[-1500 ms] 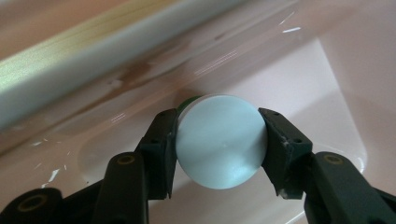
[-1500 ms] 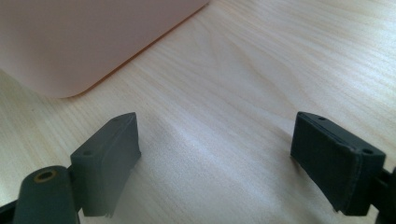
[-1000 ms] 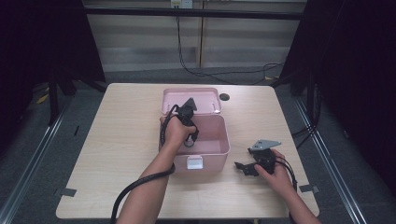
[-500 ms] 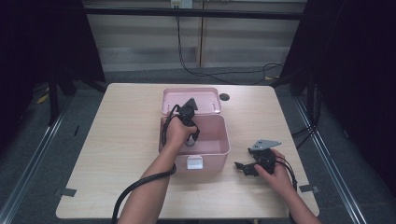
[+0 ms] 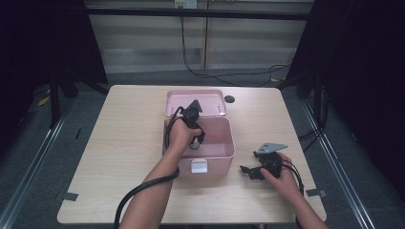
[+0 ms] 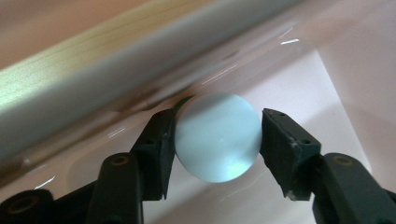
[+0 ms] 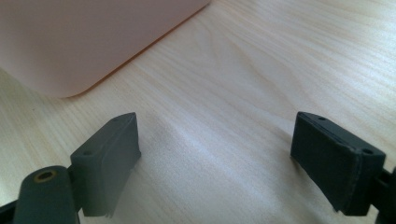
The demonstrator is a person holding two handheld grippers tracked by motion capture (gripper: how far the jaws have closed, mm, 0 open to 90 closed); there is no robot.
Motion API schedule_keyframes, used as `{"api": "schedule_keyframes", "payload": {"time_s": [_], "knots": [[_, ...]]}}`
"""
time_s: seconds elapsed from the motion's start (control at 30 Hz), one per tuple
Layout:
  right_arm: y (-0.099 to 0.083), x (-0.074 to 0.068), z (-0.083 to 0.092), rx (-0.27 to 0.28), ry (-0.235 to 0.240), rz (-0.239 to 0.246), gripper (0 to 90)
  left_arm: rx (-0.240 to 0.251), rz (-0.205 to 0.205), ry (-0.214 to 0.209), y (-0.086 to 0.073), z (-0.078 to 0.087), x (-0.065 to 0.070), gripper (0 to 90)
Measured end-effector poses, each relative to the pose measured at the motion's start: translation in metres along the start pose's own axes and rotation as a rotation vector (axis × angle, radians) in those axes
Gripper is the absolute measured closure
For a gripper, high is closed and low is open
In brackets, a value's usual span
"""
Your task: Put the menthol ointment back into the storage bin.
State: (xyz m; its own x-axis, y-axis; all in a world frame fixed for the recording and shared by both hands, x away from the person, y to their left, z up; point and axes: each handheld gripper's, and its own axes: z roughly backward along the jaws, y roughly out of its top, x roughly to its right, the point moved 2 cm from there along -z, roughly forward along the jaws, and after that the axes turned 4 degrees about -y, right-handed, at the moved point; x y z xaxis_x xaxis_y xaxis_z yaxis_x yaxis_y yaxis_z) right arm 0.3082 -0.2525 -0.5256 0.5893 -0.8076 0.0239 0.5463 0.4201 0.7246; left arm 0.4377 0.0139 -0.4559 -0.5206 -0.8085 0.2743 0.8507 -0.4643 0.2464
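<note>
My left gripper (image 6: 217,140) has just been opening around the pale ball (image 6: 218,137) inside the pink box (image 5: 229,151), letting go. Next I lift straight out. The right gripper (image 7: 215,158), at the box's four o'clock, rests wide open and empty.

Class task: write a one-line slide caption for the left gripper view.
Left claw, its jaws just opening, frames a pale ball inside the pink box.

Pink box (image 5: 224,155), white latch (image 5: 198,166). Pale blue-grey ball (image 6: 218,137). Light wood-grain table (image 5: 124,143). Black grippers, left (image 6: 215,140) and right (image 5: 249,171); grey plate (image 5: 270,147) on the right one.
</note>
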Motion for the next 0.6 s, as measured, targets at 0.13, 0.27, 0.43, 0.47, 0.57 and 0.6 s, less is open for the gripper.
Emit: {"api": "schedule_keyframes", "payload": {"time_s": [0.13,0.27,0.43,0.47,0.57,0.6], "knots": [[0.000,0.000,0.000,-0.001,-0.002,0.001,14.7,-0.001,-0.005,-0.005,-0.001,0.005,-0.001,44.3],[0.000,0.000,0.000,-0.002,0.001,0.002,14.3,0.004,-0.008,-0.016,-0.003,0.012,0.000,43.2],[0.000,0.000,0.000,0.000,0.013,0.003,13.7,0.001,-0.015,-0.025,-0.005,0.020,0.000,43.1],[0.000,0.000,0.000,0.000,0.014,0.001,13.7,-0.002,-0.020,-0.026,-0.005,0.022,-0.001,43.1],[0.000,0.000,0.000,0.000,0.014,0.005,13.7,-0.005,-0.024,-0.023,-0.006,0.025,-0.002,42.9],[0.000,0.000,0.000,0.000,0.013,0.005,13.8,-0.001,-0.026,-0.023,-0.007,0.029,-0.002,42.9]]}}
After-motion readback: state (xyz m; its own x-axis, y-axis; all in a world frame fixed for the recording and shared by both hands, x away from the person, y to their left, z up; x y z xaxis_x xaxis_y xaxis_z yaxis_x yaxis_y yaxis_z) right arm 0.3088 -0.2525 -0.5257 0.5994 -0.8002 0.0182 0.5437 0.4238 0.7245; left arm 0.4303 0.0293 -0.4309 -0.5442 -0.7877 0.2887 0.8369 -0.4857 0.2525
